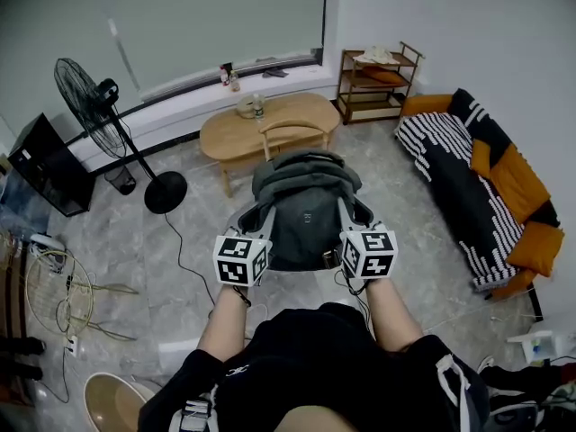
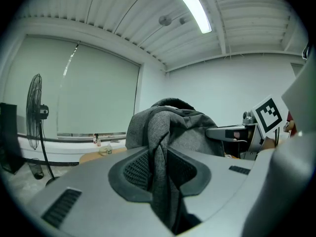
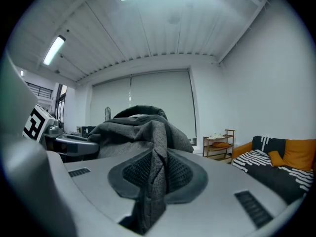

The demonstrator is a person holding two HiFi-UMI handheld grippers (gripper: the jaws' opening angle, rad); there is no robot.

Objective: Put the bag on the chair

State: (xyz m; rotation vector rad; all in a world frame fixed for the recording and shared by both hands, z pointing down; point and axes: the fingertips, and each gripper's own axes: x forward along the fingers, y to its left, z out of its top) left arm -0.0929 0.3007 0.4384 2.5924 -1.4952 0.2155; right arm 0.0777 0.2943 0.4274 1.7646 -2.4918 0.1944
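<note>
Standing in black shirt (image 1: 306, 358), clamping one fold of the grey bag (image 1: 301, 210) in left gripper (image 2: 159, 181), another in right gripper (image 3: 153, 181), sharing its weight, holding it aloft short of the wooden chair (image 1: 290, 138) at the table's (image 1: 225, 138) near edge.

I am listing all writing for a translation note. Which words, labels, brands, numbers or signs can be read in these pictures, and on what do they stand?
No text can be read in any view.
The bag: small mark on its front, too small to read.
The marker cubes: black and white squares only, no letters.
The bottles on the window ledge: too small to read.
</note>
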